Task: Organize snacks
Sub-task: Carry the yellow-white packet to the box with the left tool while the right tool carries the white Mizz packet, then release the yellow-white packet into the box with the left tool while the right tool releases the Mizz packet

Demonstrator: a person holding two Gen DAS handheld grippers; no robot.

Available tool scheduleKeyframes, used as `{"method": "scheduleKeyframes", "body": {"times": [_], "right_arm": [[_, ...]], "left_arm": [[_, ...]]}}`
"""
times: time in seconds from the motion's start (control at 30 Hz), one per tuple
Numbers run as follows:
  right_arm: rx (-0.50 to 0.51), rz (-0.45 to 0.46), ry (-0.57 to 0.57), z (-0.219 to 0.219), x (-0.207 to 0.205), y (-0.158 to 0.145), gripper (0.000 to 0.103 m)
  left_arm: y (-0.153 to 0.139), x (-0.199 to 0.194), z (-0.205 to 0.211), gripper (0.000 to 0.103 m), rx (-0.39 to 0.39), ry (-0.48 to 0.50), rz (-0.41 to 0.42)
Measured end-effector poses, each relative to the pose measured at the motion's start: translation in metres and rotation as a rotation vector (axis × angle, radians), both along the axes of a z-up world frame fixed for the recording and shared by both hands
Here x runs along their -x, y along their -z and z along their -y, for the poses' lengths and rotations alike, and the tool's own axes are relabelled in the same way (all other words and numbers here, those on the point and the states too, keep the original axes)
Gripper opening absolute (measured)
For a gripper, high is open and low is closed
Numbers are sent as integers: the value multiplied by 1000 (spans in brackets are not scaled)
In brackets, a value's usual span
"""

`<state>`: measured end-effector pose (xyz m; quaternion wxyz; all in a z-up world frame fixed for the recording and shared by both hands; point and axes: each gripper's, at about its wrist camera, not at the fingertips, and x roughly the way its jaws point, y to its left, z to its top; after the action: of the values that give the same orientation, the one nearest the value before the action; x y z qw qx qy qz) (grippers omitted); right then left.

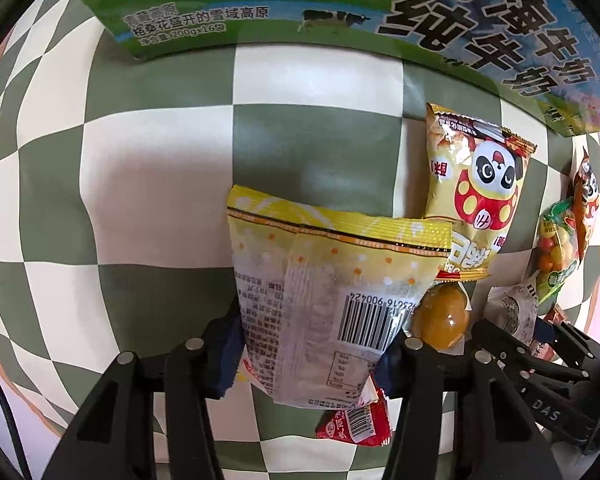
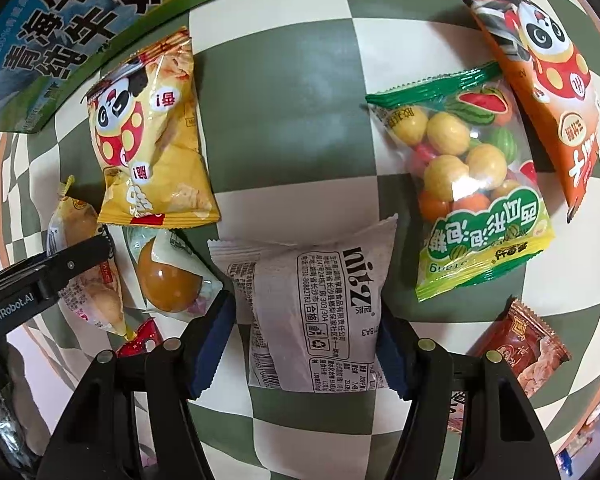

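Our left gripper (image 1: 312,344) clamps the yellow packet (image 1: 324,292), just beside the egg (image 1: 442,316) and below the milk carton (image 1: 228,8). Our right gripper (image 2: 304,344) pinches the white packet (image 2: 316,308), right of that egg, on the checkered cloth (image 2: 284,120).

The left gripper (image 1: 308,344) fingers (image 1: 228,344) pinch a yellow-topped snack packet (image 1: 324,280) above the checkered cloth (image 1: 160,184).

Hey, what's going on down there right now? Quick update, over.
Left gripper clamped on yellow-and-white packet. Right gripper clamped on grey-white packet. Other snacks crowd the checkered cloth; packed egg lies between the grippers.
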<state>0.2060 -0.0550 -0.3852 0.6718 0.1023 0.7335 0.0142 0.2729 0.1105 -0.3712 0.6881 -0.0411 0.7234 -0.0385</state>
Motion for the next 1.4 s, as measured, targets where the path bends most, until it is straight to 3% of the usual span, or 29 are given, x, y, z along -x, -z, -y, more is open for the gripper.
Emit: {"method": "scheduleKeyframes", "body": {"times": [0.17,0.27,0.43,0.6,0.73,0.8,0.9,1.0,1.13,1.4], "right_arm": [[7,23,4,1,6,-3,51],[-13,44,22,5,11,-8,49],[-74,98,27,4,13,-40,49],[-165,219,13,3,0,-108,49],[-199,339,-14,5,-23,-171,49],[-209,393,-30,6,-42,-200,49],[-184,452,-53,15,-82,-229,49],[-129,483,-64,22,-125,-240,49],[-35,491,-89,26,-194,-237,49],[47,435,-102,28,-285,-194,49]], "left_arm": [[-15,11,-4,47,-3,-15,14],[-28,17,-1,47,11,-12,39],[-74,35,2,47,71,3,100],[-138,35,4,47,154,21,185],[-190,10,3,47,199,38,276],[-209,-8,4,47,210,43,309],[-229,-43,5,47,157,59,359],[-231,-90,4,47,72,59,387],[-210,-153,-3,47,-3,26,349],[-154,-235,-18,47,-99,-27,255]]}}
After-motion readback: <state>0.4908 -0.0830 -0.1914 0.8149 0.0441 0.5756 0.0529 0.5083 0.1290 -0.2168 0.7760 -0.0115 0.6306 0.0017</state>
